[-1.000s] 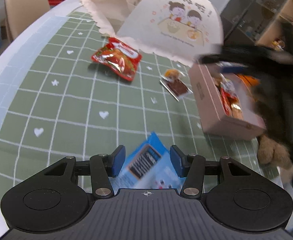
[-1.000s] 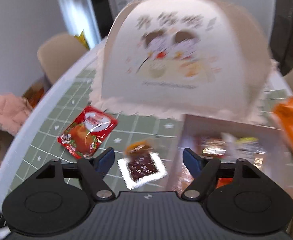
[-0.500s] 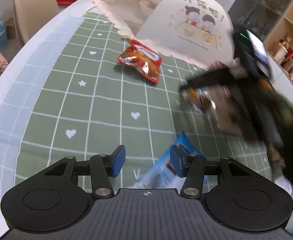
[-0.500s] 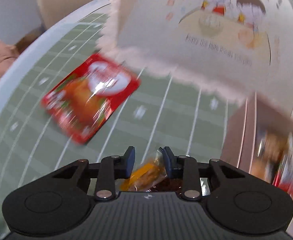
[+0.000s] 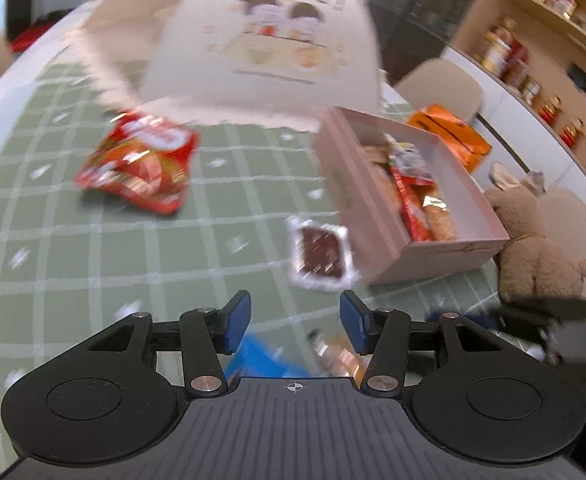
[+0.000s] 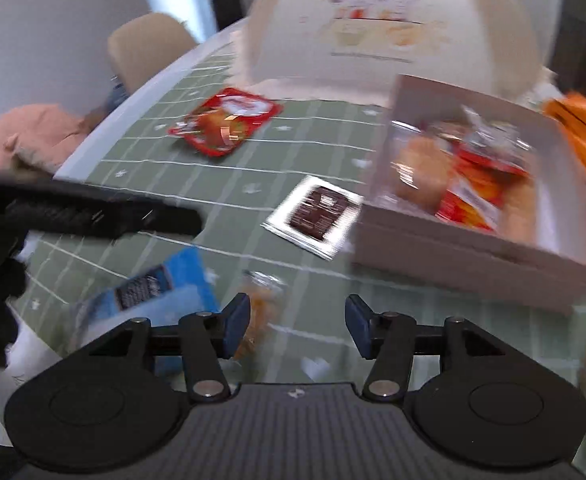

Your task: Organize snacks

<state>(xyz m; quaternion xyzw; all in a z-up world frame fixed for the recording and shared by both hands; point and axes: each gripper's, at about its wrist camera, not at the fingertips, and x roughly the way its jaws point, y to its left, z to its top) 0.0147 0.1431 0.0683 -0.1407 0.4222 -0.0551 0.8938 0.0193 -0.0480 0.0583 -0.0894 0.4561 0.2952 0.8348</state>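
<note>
A pink box (image 5: 469, 216) (image 6: 473, 260) holding several snacks stands on the green checked cloth. A red snack bag (image 5: 141, 164) (image 6: 225, 124) lies to its left. A dark brown packet (image 5: 321, 254) (image 6: 317, 216) lies beside the box's near left corner. A blue packet (image 5: 257, 358) (image 6: 149, 292) and a small orange snack (image 5: 337, 356) (image 6: 261, 308) lie close in front of both grippers. My left gripper (image 5: 295, 322) is open and empty above the blue packet. My right gripper (image 6: 297, 326) is open and empty, the orange snack by its left finger.
A white dome food cover (image 5: 261, 48) (image 6: 393, 28) stands behind the snacks. An orange bag (image 5: 449, 136) (image 6: 585, 136) lies behind the box. A brown teddy bear (image 5: 533, 248) sits at the box's right. Chairs (image 6: 145, 48) and shelves (image 5: 541, 52) ring the table.
My right gripper held the orange snack half a second ago; now it is open and pulled back, with the snack on the cloth beside the blue packet. Both views have swung right.
</note>
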